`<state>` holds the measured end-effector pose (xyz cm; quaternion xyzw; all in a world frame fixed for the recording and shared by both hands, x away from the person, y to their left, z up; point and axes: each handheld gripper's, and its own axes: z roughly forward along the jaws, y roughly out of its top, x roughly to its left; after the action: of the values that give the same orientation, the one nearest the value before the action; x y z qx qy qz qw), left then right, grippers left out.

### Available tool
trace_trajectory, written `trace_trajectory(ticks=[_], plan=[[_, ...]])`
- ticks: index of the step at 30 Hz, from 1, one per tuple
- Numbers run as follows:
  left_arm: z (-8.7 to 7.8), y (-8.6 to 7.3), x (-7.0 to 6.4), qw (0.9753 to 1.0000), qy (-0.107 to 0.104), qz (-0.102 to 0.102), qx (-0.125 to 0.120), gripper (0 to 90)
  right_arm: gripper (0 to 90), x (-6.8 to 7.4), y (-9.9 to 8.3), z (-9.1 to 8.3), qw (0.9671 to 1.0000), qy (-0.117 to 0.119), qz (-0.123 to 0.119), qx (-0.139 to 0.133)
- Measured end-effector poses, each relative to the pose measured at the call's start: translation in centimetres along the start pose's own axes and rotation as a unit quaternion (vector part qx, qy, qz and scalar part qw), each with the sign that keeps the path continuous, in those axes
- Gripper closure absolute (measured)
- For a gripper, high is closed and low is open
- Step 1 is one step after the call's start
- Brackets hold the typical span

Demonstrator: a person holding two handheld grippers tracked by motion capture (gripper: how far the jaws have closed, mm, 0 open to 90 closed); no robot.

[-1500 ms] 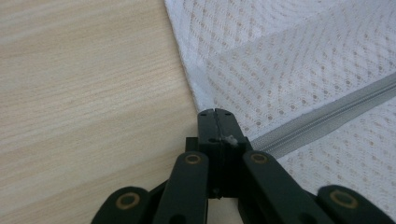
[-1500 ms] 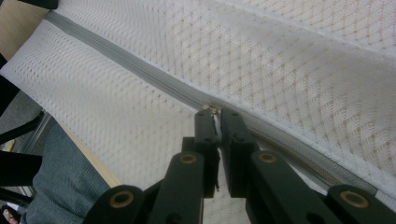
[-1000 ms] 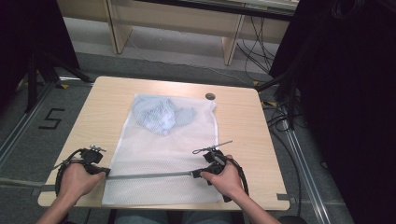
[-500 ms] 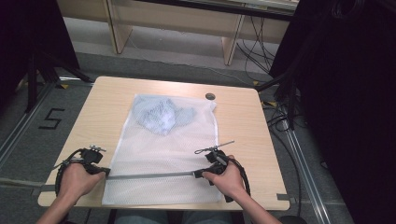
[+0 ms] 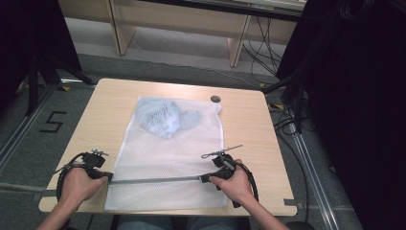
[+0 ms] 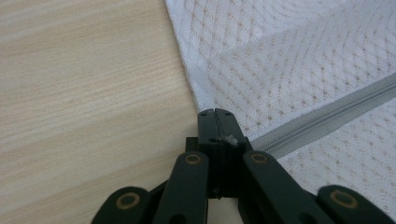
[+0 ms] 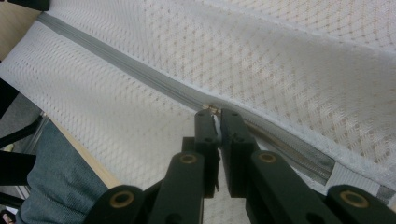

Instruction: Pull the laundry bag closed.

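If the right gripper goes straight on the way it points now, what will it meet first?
Probably only more of the grey zipper on the white mesh bag: the right gripper, shut on the zipper pull, points along it toward the left gripper. Depth is unclear.

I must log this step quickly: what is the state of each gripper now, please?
Left gripper: closed on the end of the mesh laundry bag's grey zipper.
Right gripper: closed on the zipper pull.

High view: overhead from near side, facing far, wide. Gripper views: close, along jaws; all share zipper (image 5: 155, 180) (image 6: 322, 119) (image 7: 140, 70).
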<state>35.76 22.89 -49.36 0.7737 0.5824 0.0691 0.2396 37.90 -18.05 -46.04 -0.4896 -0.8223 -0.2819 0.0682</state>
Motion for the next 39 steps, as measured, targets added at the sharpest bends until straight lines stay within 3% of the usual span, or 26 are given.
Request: trace_trajectory(ticks=[1,3,4,9,10,16,18,20,24,31,33,35,39], plan=[[0.0,0.0,-0.1,1.0,-0.002,-0.004,-0.003,90.0,86.8,-0.3,0.0,0.1,0.9998,-0.001,-0.015,-0.011],[0.0,0.0,-0.1,1.0,0.0,-0.003,0.003,90.0,86.8,-0.2,0.0,0.0,1.0,0.001,-0.003,-0.007],[0.1,0.0,-0.1,1.0,-0.001,-0.006,-0.005,90.0,86.8,-0.4,0.0,0.0,0.9998,0.004,-0.017,-0.014],[0.0,0.0,0.0,1.0,0.0,-0.001,-0.001,90.0,86.8,-0.5,-0.2,-0.3,1.0,-0.002,0.001,-0.008],[0.0,0.0,0.0,1.0,0.001,0.0,0.0,90.0,86.8,-0.7,-0.3,-0.2,0.9998,-0.004,-0.01,-0.014],[0.0,0.0,-0.1,1.0,-0.001,-0.004,-0.004,90.0,86.8,-0.8,-0.4,-0.4,1.0,-0.002,0.003,-0.009],[0.0,0.0,-0.1,1.0,-0.001,-0.005,-0.004,90.0,86.8,-1.0,-0.4,-0.5,0.9999,-0.005,-0.009,-0.013],[0.0,0.0,-0.1,1.0,-0.001,-0.005,-0.001,90.0,86.8,-1.1,-0.4,-0.6,1.0,-0.002,0.003,-0.008],[0.0,0.0,-0.1,1.0,-0.001,-0.004,-0.004,90.0,86.8,-1.4,-0.5,-0.7,0.9999,-0.001,-0.005,-0.015],[0.0,0.0,-0.1,1.0,-0.001,-0.004,-0.004,89.9,86.8,-1.5,-0.6,-0.9,0.9999,-0.007,0.008,-0.01],[0.0,0.0,-0.1,1.0,0.0,-0.004,-0.004,90.0,86.8,-1.7,-0.7,-0.9,0.9998,-0.014,-0.001,-0.017],[0.0,0.0,-0.1,1.0,-0.001,-0.004,-0.004,90.0,86.8,-1.7,-0.8,-1.1,0.9998,-0.013,0.008,-0.011],[0.0,0.0,0.0,1.0,-0.001,-0.004,-0.002,90.0,86.8,-2.0,-0.9,-1.1,0.9998,-0.014,0.002,-0.016]])
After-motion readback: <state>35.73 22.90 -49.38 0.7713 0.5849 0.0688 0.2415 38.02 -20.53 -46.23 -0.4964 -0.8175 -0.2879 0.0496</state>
